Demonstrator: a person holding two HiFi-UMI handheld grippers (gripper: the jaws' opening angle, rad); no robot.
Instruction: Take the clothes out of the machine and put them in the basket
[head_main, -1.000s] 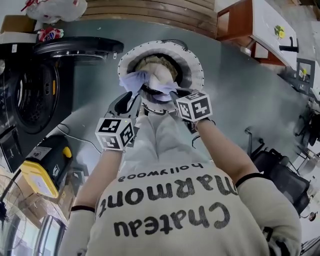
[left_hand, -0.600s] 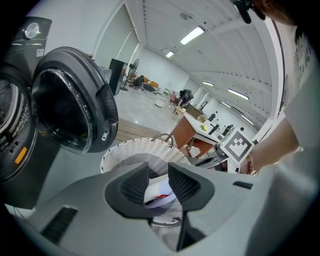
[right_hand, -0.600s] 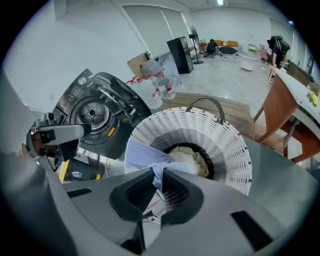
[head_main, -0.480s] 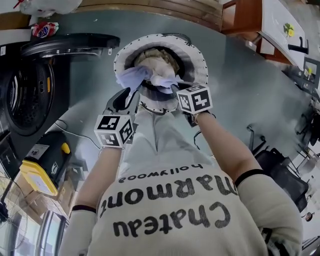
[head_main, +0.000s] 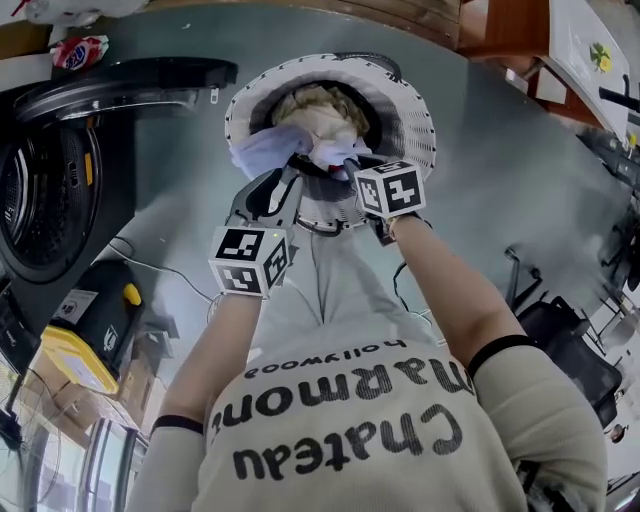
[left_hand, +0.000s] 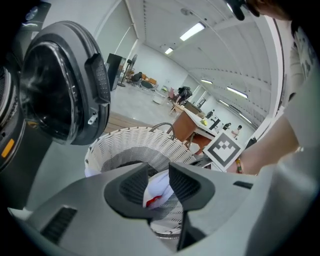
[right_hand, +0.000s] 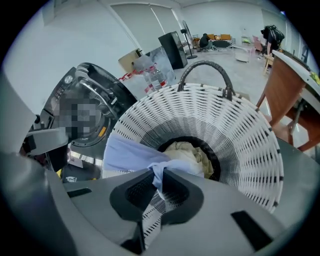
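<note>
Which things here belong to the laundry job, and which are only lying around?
Part of the job:
- washing machine, door open
- white basket
- cream clothes inside the basket
- light blue garment, pinched in the fingers of the right gripper

Just lying about:
- yellow box on the floor
- red packet
- wooden desk

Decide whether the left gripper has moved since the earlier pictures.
Yes. The left gripper has sunk towards the white basket, its nose now overlapping the rim.

The washing machine (head_main: 60, 190) was cut off by the head view's left edge. Piled clothes (head_main: 318, 108) hid the floor of the basket (head_main: 405, 100) at upper centre.
</note>
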